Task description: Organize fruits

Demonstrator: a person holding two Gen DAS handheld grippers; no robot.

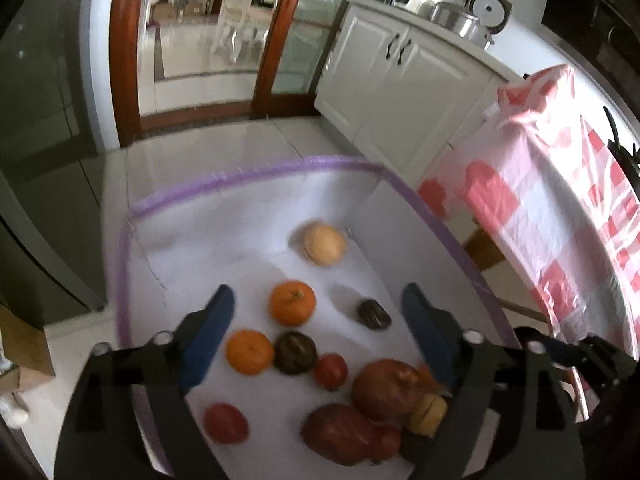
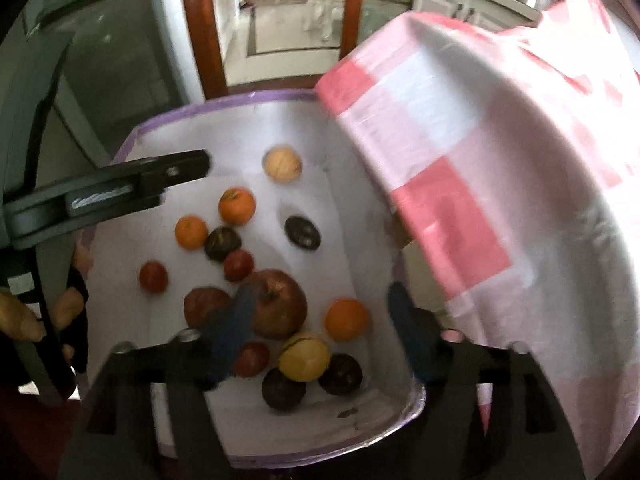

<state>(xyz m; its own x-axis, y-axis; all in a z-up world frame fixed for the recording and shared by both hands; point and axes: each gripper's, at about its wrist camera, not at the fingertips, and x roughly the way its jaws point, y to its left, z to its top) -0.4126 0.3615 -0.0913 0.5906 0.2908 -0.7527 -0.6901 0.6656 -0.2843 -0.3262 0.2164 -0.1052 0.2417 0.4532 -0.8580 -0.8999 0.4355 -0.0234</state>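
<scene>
Glossy white floor tiles [image 1: 224, 148] catch the daylight here. A wood-framed glass door [image 1: 276, 40] opens onto a bright room with a white chair [image 1: 236, 12]. White cabinets [image 1: 396, 80] line the right, steel pots [image 1: 460, 20] on top; a dark fridge [image 1: 44, 120] stands left.

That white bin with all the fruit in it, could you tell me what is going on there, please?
A person is sorting fruit with a handheld gripper in each hand. Both the left gripper and the right gripper hang open over the purple-rimmed white bin, with nothing between their fingers. Oranges, small red fruits, dark round ones, a big reddish fruit and a pale one lie loose on its floor. A pink-and-white checked cloth hangs beside it.
</scene>
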